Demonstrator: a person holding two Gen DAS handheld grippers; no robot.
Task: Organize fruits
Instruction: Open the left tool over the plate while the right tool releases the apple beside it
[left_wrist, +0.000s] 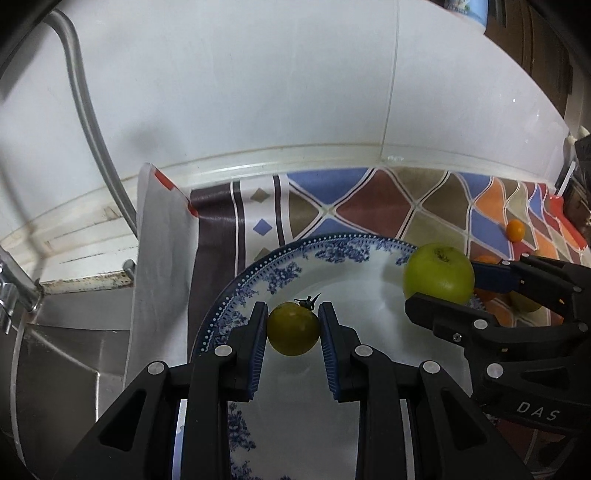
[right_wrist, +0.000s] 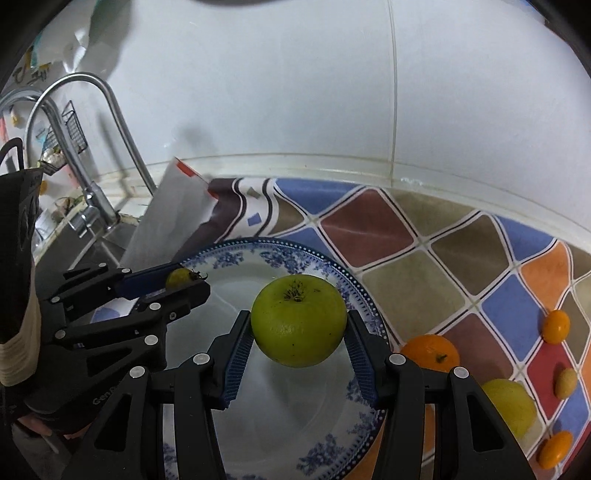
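A blue-and-white patterned plate (left_wrist: 258, 273) (right_wrist: 354, 291) lies on the chequered cloth. My left gripper (left_wrist: 293, 325) is shut on a small yellow-green tomato (left_wrist: 293, 328) with a dark stem, just above the plate's left part; it also shows in the right wrist view (right_wrist: 179, 278). My right gripper (right_wrist: 299, 332) is shut on a large green apple (right_wrist: 299, 319) above the plate's right part; the apple shows in the left wrist view (left_wrist: 439, 273) too.
On the cloth right of the plate lie an orange (right_wrist: 432, 350), a yellow lemon (right_wrist: 513, 406) and several small orange fruits (right_wrist: 556, 326). A sink (left_wrist: 74, 332) with a tap (right_wrist: 85, 147) is on the left. A white tiled wall stands behind.
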